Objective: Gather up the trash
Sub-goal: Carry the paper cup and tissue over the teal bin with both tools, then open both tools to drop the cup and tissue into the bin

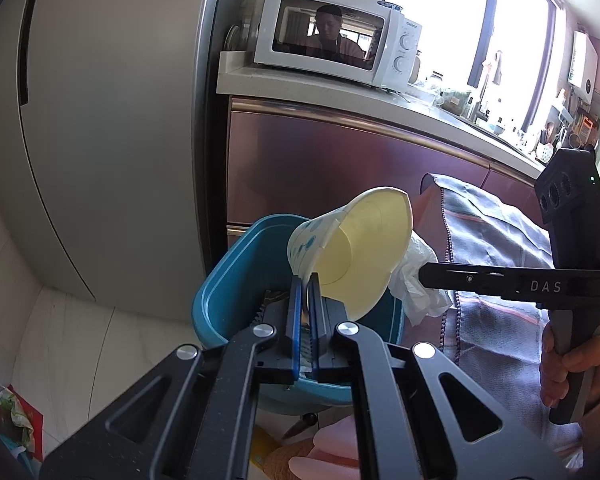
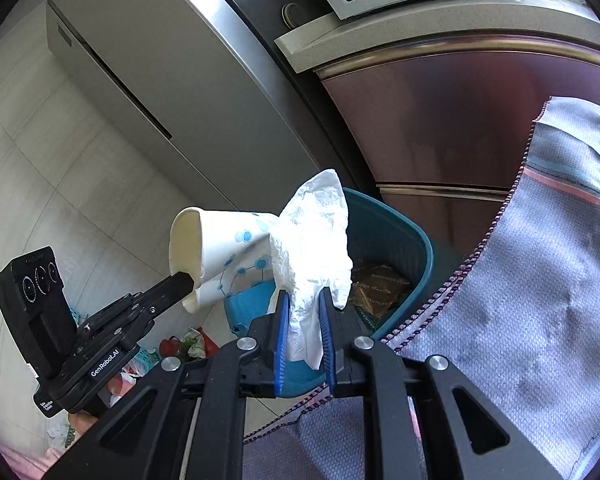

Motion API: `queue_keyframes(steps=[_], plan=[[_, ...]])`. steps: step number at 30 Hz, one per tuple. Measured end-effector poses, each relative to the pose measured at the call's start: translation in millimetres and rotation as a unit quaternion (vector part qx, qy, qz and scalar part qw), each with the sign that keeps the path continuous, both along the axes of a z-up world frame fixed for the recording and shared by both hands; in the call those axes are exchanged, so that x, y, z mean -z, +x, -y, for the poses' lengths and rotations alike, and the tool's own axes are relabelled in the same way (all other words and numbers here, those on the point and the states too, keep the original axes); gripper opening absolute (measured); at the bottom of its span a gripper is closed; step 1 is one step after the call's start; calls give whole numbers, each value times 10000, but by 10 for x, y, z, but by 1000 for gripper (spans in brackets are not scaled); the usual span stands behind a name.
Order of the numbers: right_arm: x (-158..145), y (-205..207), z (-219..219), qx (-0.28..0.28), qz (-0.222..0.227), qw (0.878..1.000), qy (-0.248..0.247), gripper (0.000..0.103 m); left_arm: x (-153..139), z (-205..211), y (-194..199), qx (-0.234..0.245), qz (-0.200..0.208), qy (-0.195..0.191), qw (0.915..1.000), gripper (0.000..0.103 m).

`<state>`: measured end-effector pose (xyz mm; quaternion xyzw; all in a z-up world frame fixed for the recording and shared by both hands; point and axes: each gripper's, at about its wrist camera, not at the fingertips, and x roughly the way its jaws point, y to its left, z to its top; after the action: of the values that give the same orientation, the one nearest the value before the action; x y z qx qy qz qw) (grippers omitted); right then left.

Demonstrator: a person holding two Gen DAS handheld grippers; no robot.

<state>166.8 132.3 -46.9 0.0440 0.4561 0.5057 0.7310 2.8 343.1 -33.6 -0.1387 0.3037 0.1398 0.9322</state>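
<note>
My left gripper is shut on the rim of a white paper cup with blue dots, held tilted above a teal trash bin. The cup also shows in the right wrist view, with the left gripper's fingertips on its rim. My right gripper is shut on a crumpled white tissue, held over the bin. In the left wrist view the tissue sits at the right gripper's tip, just right of the cup. Brown wrappers lie inside the bin.
A grey fridge stands left behind the bin. A maroon cabinet with a counter and white microwave is behind. A grey-blue cloth-covered surface lies to the right. Bagged items lie on the tiled floor.
</note>
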Motion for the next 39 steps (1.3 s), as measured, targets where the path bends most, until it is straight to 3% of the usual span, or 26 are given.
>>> queue_keyframes(steps=[32, 39], plan=[[141, 82, -407, -13, -34, 9988, -496, 16, 292, -106, 224, -174, -342, -212, 9990, 4], [152, 68, -445, -27, -11, 9987, -510, 21, 410, -102, 304, -128, -491, -348, 9981, 7]])
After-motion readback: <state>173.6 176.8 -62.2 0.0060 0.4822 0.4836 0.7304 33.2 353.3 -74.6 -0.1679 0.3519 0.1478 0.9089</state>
